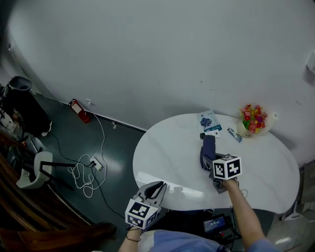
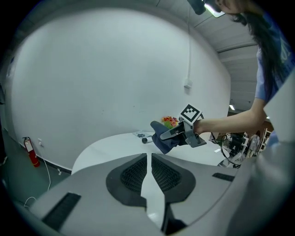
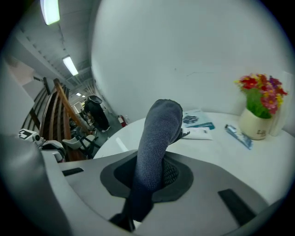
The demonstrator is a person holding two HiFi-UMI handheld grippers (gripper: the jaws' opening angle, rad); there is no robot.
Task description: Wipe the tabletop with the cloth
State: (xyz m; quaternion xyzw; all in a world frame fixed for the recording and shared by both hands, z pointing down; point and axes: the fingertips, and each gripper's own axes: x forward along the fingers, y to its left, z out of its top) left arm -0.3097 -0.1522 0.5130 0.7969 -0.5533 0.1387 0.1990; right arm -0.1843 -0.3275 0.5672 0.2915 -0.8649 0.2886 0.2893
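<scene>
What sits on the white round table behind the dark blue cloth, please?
A blue-and-white leaflet, a small blue packet and a cream pot of colourful flowers. The cloth hides whatever lies beneath it.

- plain white wall (image 1: 172,49) behind
- dark green floor (image 1: 114,153)
- red fire extinguisher (image 1: 79,111) at the wall's foot
- white cable (image 1: 81,175) coiled on the floor
- ceiling strip lights (image 3: 50,10) lit

The surface (image 1: 167,157) is viewed from high overhead in the head view; the left gripper view is aimed across it from beyond its near edge (low, towards the wall (image 2: 92,83)); the right gripper view is held close above it; the flower pot (image 3: 254,123) is shared by all three.
</scene>
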